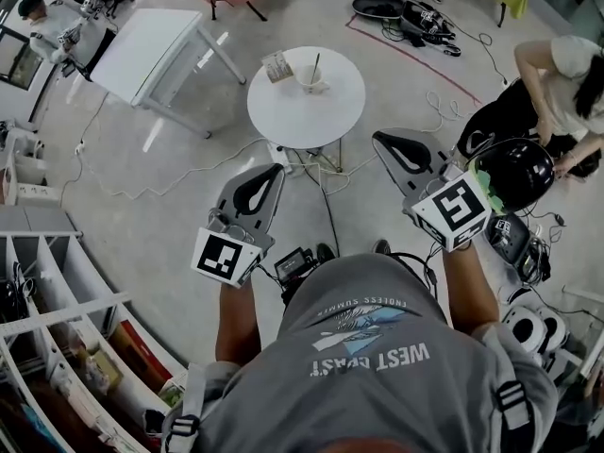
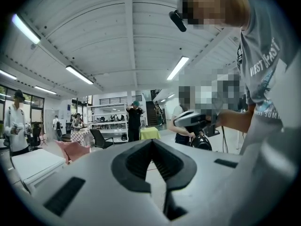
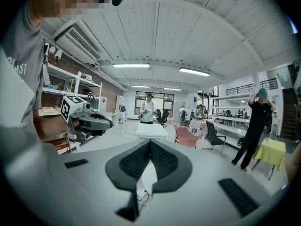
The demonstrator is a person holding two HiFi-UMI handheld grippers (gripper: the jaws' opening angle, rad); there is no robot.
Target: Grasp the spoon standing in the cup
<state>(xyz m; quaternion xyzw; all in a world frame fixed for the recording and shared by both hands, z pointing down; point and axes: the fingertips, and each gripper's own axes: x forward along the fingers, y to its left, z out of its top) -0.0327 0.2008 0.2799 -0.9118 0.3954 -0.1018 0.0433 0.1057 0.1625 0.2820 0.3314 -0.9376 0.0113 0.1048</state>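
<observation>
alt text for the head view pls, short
Seen from above, a person holds the left tool and right tool, both shut and empty, short of a round white table. A spoon stands in a cup on it.

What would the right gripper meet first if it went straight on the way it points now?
Probably nothing near: the right gripper points level, over the round table seen low between its jaws. The white rectangular table lies further in line; depth is unclear.
</observation>
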